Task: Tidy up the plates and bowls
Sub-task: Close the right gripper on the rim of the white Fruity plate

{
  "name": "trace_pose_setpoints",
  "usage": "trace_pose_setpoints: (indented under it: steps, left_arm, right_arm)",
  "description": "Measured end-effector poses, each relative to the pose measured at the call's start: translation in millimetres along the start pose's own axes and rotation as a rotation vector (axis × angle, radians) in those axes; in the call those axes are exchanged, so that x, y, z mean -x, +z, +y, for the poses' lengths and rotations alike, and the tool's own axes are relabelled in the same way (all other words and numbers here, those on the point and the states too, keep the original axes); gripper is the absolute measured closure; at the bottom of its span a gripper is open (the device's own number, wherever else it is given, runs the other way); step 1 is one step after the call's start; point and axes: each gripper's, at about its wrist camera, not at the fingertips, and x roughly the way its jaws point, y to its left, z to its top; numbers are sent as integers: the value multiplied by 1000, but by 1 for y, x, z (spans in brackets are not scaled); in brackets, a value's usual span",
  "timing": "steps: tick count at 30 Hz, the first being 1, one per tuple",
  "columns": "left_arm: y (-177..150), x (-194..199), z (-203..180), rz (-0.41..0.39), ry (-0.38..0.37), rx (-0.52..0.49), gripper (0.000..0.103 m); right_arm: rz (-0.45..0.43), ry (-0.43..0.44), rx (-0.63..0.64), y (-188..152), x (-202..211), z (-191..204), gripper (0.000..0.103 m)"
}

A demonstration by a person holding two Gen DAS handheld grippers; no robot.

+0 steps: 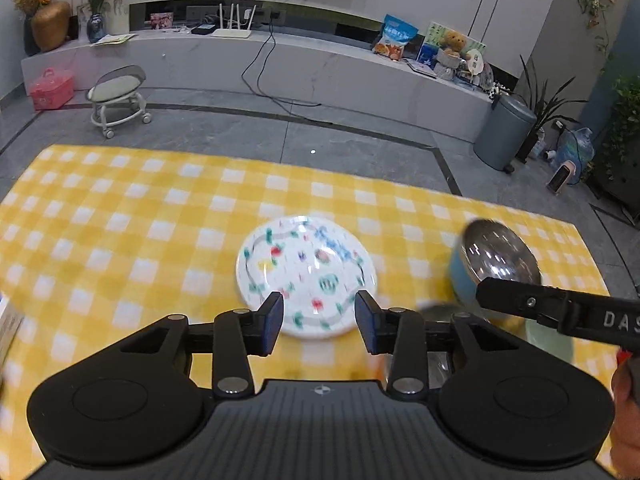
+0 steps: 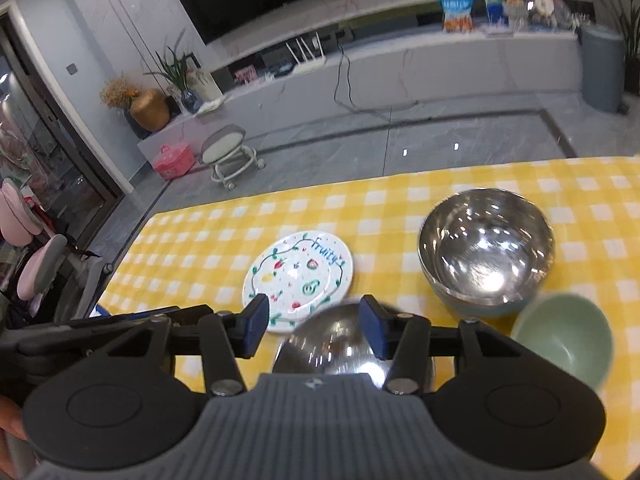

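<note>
A white plate (image 1: 306, 276) painted with fruit lies flat on the yellow checked tablecloth (image 1: 120, 220). My left gripper (image 1: 319, 316) hovers over its near rim, open, with nothing between the pads. To the right stands a large steel bowl with a blue outside (image 1: 496, 258). In the right wrist view the plate (image 2: 298, 276) is centre left, the large steel bowl (image 2: 486, 250) right of it and a pale green bowl (image 2: 562, 338) nearer. A smaller steel bowl (image 2: 340, 344) sits just under my right gripper (image 2: 314, 322), which is open and empty.
The cloth's far edge (image 2: 400, 184) drops to a grey tiled floor. Beyond it are a wheeled stool (image 1: 118, 98), a pink box (image 1: 52, 88) and a grey bin (image 1: 502, 134). One finger of the right gripper (image 1: 560, 308) crosses in front of the blue-sided bowl.
</note>
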Motion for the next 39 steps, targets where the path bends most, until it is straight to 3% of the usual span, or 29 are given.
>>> trace_pose_setpoints:
  steps: [5,8,10,15,17,19,33,39]
  left_arm:
    - [15,-42,30,32,-23,77,58]
    - [17,-69,54,78,-54,125,58]
    - [14,-83,72,98,-65,176,64]
    - [9,-100,101,118,-127,263,70]
    - [8,-104,106,122,-139,261,71]
    - [6,-107,109,124,-145,258,77]
    - [6,-112,111,112,-185,248,88]
    - [2,-109,118,112,-186,299,93]
  right_arm:
    - [119,11,-34,26,-59,-9,62]
    - [199,15,-35,31,-94,-13,72]
    - [237,4,-35,33,-114,-16,79]
    - [342,19,-90,38,-148,-33,79]
    - [351,25,-100,41,-153,-37,85]
    - [359,32,-101,42,-155,-38,84]
    - [396,-14,-52,44,-178,-28,83]
    - [372,-38,-107,42,-174,-31,92]
